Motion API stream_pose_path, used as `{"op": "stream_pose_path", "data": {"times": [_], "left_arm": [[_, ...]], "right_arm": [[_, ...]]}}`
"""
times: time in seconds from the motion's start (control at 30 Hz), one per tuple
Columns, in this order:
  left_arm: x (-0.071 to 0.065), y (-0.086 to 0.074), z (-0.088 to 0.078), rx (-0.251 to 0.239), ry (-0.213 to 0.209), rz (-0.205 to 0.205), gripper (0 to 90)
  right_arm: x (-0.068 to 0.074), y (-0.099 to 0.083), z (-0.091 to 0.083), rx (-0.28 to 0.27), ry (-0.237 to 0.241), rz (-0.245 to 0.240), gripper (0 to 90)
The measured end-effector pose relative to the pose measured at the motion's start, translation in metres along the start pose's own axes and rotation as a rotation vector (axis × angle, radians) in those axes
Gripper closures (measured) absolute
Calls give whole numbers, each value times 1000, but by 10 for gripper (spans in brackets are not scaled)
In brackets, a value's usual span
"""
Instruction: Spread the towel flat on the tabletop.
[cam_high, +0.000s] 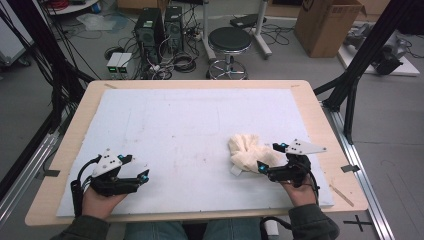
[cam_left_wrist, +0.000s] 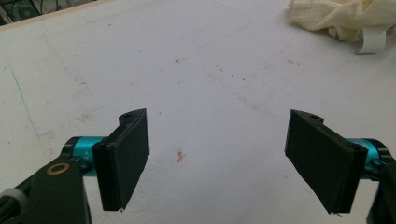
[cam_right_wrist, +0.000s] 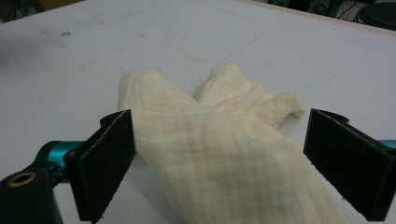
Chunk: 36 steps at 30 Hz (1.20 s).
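Note:
A crumpled cream cloth lies on the white sheet toward the right front of the table. My right gripper reaches it from the near right. In the right gripper view the cloth runs between the two black pads, and my right gripper stands open around it; the right pad is clear of the fabric. My left gripper rests at the front left, far from the cloth. It is open with only bare sheet between its jaws. The cloth sits at the top right there, with a white tag.
The sheet covers most of a wooden table. Small stains mark the sheet. Beyond the far edge stand a black stool, computer towers and a cardboard box on the floor.

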<state>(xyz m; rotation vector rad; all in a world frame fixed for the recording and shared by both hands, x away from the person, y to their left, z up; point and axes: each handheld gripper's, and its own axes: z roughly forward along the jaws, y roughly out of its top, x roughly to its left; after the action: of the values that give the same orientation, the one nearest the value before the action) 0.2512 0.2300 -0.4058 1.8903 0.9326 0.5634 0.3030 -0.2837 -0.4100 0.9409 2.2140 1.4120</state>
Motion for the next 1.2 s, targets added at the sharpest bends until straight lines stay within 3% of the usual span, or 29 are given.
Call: {"op": "stream_pose_path", "data": {"times": [0.77,0.93,1.2], "left_arm": [[1,0,3,9,-7,9,223],[-2,0,4,12,-11,13,223],[-1,0,3,12,-6,7,223]], "right_arm": [[-4,-1,-3,-7,0,13,85],[-3,4,-3,-14,9,14,85],[2,27,3,-16,33,-20,85]]}}
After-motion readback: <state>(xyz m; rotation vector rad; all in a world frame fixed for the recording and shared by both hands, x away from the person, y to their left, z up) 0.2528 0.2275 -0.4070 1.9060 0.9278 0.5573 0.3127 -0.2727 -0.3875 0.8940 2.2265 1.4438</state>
